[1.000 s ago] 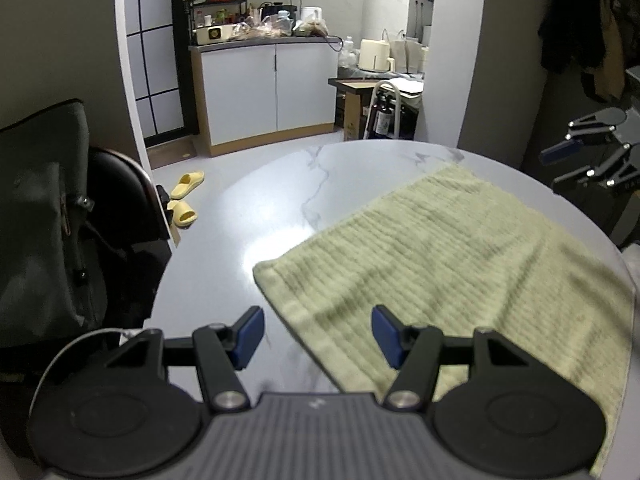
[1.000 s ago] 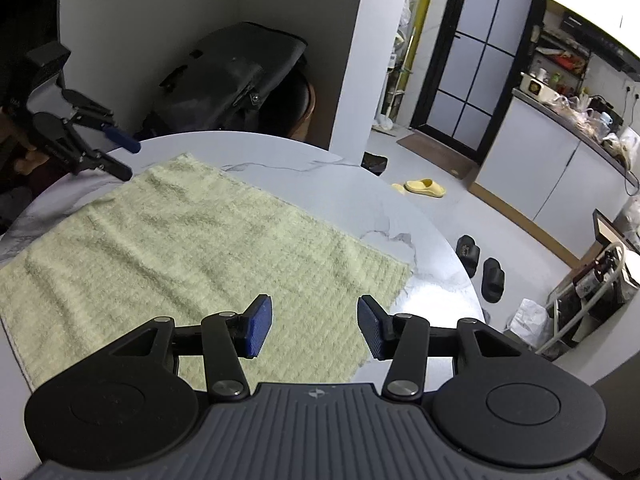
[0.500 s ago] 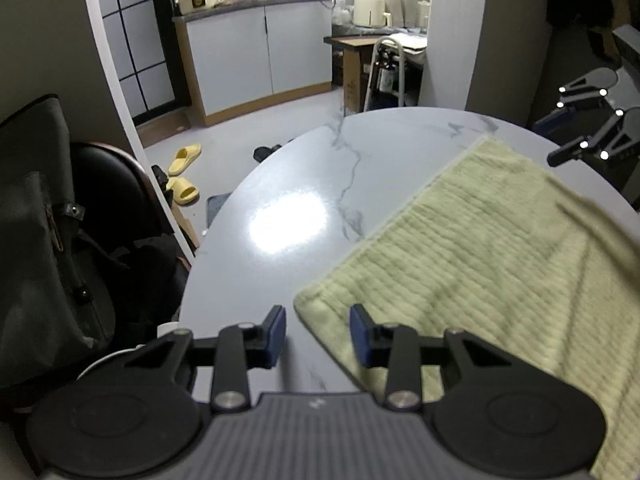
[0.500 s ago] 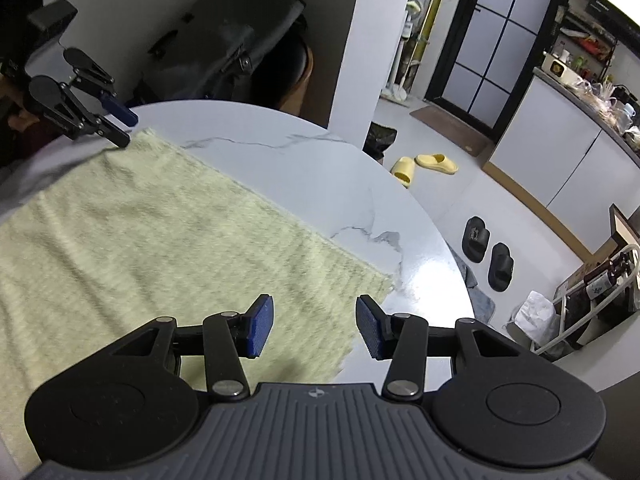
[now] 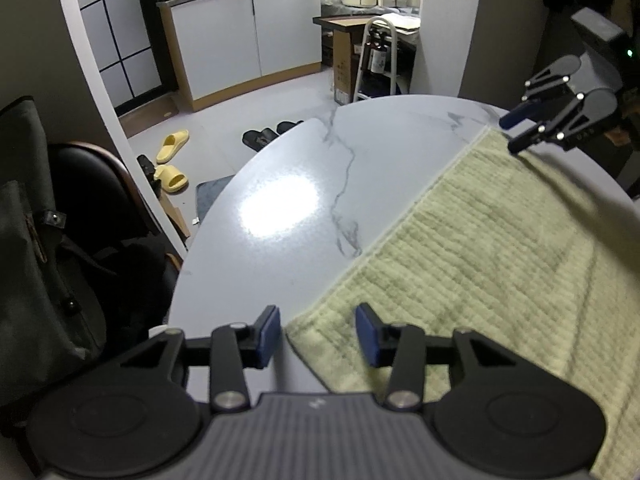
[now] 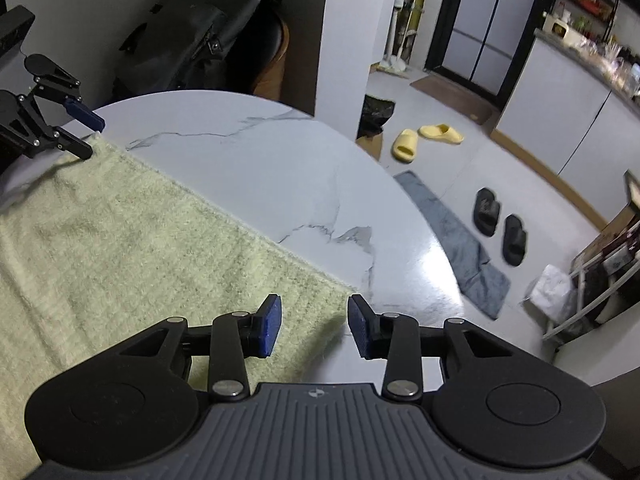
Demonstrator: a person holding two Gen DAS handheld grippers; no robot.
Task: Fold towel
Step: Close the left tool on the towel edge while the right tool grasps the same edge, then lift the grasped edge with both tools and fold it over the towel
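We see the left tongs (image 5: 317, 334) released, jaws just reopening astride one towel (image 5: 480, 264) corner. The right tongs (image 6: 314, 328) stand unclenched, just narrowing over the other corner. The green towel lies flat on the marble bench (image 5: 304, 184), slippers (image 6: 500, 224) beyond.

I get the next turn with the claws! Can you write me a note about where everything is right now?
Left claw: open, has just widened a little; one corner of the green towel lies between its pads, not pinched.
Right claw: open, has just been closing; the other corner on the same side lies between its pads, not pinched.
Towel: spread flat on the marble table.
Done: both claws lined up on corners.
Left: pinch both corners, probably fold the towel over.
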